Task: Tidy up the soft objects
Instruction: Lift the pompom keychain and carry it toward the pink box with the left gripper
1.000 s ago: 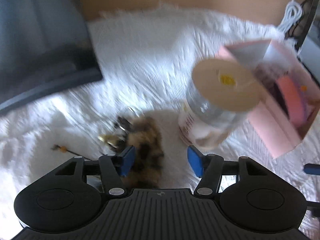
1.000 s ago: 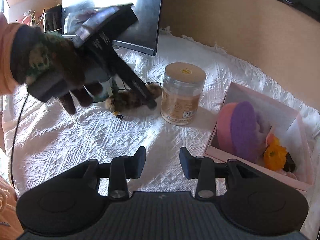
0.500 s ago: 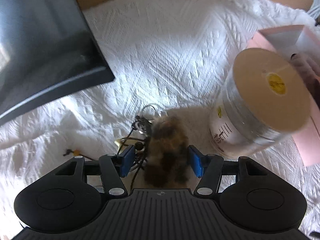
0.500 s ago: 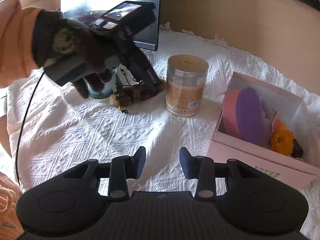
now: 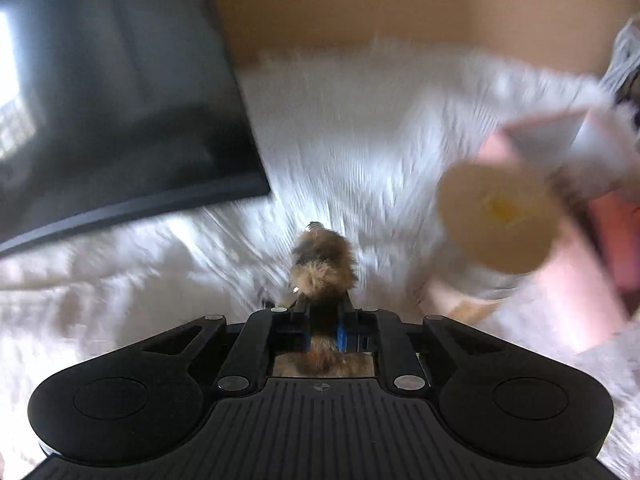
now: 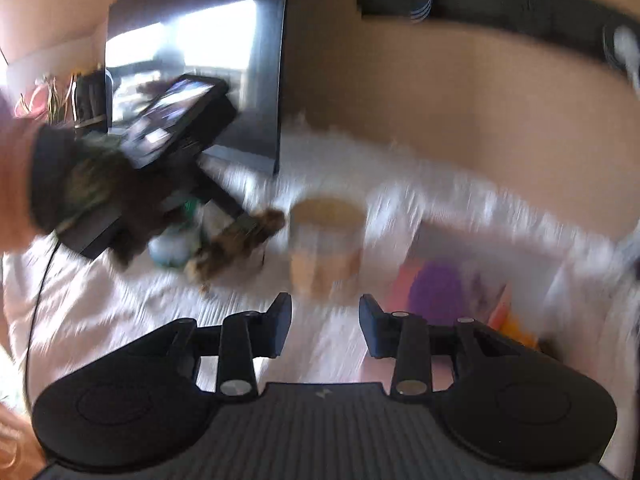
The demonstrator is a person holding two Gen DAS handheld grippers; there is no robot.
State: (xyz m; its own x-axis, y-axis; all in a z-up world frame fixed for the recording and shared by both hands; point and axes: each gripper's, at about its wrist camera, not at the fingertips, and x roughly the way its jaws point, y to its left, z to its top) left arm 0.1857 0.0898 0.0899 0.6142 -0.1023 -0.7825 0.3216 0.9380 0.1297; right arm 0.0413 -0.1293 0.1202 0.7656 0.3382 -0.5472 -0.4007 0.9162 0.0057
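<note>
**K:** White woven cloth (image 5: 360, 152) covers the table, tan wall behind, dark monitor (image 5: 112, 112) at the back left. Both views are motion-blurred.

**R:** Left gripper (image 5: 323, 334)?

**K:** Its jaws have just been closing and are now clamped on the brown furry toy (image 5: 323, 264). Blue pads press its middle from both sides. One tuft sticks out past the fingertips, the other end shows behind them, close to the camera.

**R:** Toy on the cloth or off it?

**K:** In the right wrist view it (image 6: 236, 244) hangs tilted at the tip of the left gripper (image 6: 244, 222), above the cloth. Can't tell if the low end touches, too blurred.

**R:** Neighbours?

**K:** Clear jar with a tan lid (image 5: 496, 220) just right of the toy. Pink box (image 5: 568, 304) beyond the jar, open, with a purple round thing (image 6: 436, 292) and something orange (image 6: 516, 326) inside. Green-and-white object (image 6: 176, 246) on the cloth under the gloved hand (image 6: 100, 196) holding the left gripper.

**R:** Right gripper (image 6: 324, 326)?

**K:** Jaws apart, nothing between them. Over bare cloth, nearer the camera than the jar, well apart from the toy.
</note>
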